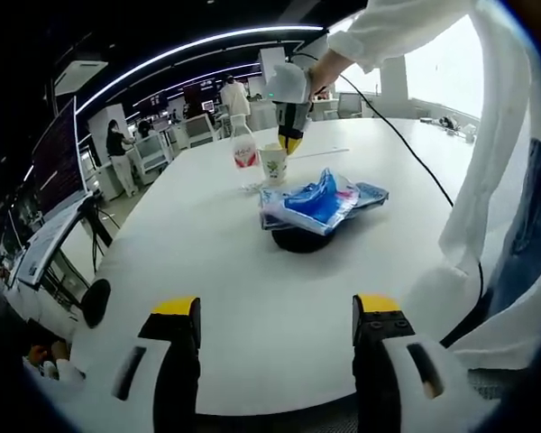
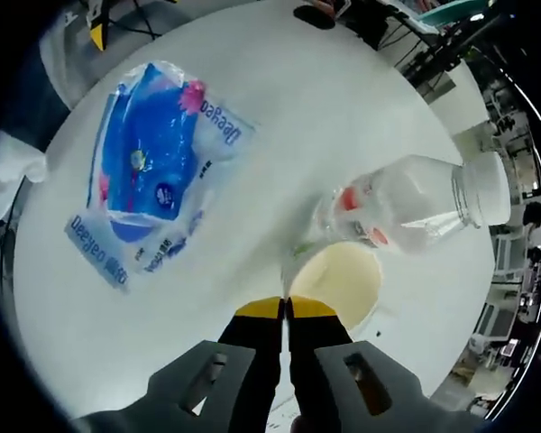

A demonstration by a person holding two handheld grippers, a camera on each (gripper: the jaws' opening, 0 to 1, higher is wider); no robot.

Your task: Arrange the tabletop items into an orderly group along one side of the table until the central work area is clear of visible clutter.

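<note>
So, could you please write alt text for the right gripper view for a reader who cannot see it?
Looking down on a white table, the right gripper has its yellow-tipped jaws closed at the rim of a paper cup. A clear plastic bottle stands beside the cup, and a blue tissue pack lies further off.

White table point(image 1: 252, 298), items grouped near its middle.
I see a blue tissue pack point(image 1: 320, 200) atop a black object point(image 1: 298, 240), with a paper cup point(image 1: 273, 164) and water bottle point(image 1: 244, 150) standing beside it.

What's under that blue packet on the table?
In the left gripper view, the blue packet lies on a dark round thing. Only its black edge pokes out; the rest is covered, so I can't identify it.
</note>
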